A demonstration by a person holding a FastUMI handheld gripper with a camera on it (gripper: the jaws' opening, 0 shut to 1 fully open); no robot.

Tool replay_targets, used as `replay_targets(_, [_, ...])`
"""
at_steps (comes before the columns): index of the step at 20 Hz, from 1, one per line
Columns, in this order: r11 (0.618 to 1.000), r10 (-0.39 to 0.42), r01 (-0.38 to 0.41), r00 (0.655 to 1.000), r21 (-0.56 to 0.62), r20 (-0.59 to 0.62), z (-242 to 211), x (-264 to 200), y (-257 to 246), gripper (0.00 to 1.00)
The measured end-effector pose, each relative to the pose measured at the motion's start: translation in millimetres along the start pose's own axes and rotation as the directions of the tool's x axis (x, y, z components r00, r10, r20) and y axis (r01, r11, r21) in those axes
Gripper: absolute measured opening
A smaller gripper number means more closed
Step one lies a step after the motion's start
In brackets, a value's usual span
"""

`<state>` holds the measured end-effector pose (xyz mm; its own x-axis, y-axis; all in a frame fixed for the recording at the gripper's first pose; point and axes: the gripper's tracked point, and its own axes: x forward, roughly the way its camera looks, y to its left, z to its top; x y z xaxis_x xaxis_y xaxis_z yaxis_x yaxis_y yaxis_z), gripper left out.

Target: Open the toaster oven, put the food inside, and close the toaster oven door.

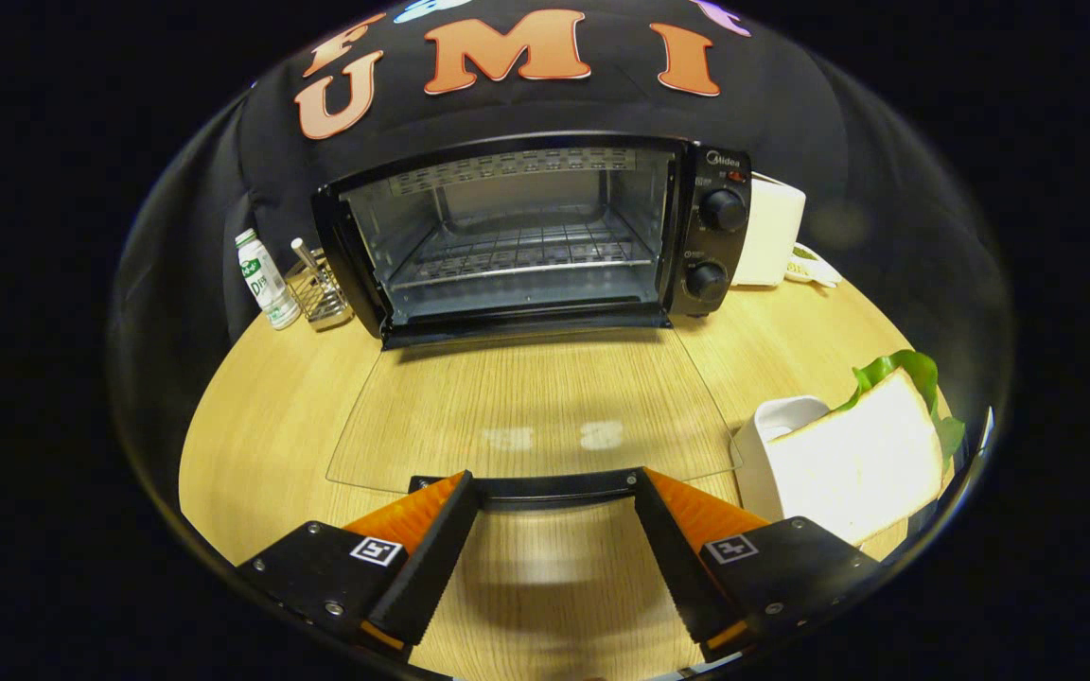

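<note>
Wooden table (252, 426) — Midea toaster oven (545, 236) open, gripper (559, 492) jaws apart at door handle (559, 489).

Black toaster oven (517, 236) — light wood-grain table (271, 407) — white bread, green lettuce (914, 369).

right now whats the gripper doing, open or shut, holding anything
gripper: open, holding nothing, its fingertips at the handle of the lowered oven door.

The claw (559, 492) has two wedge-shaped fingers with ribbed inner faces. Each finger sits on a black block carrying small silver screws and a square black-and-white marker tag on its top.
</note>
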<state>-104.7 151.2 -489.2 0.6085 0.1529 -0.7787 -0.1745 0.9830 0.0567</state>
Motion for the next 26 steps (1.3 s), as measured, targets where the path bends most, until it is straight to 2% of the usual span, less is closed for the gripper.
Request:
replay_targets(4, [0.999,0.005,-0.005,1.0,-0.035,0.002,0.6,-5.5,-3.3,1.0])
replay_targets(9, [0.992,0.126,-0.126,0.992,-0.007,0.014,46.0,-36.5,-13.4,1.0])
replay_targets(11, [0.986,0.167,-0.168,0.986,-0.014,-0.027,59.1,-50.5,-28.8,0.99])
replay_targets(15, [0.969,0.246,-0.24,0.963,0.065,-0.111,80.5,-75.5,-74.5,0.98])
replay_targets(20, [0.964,0.26,-0.241,0.94,0.112,-0.22,91.1,-99.1,-142.1,0.99])
replay_targets(26, [0.97,0.228,-0.184,0.918,0.162,-0.323,75.7,-100.9,-205.6,0.99])
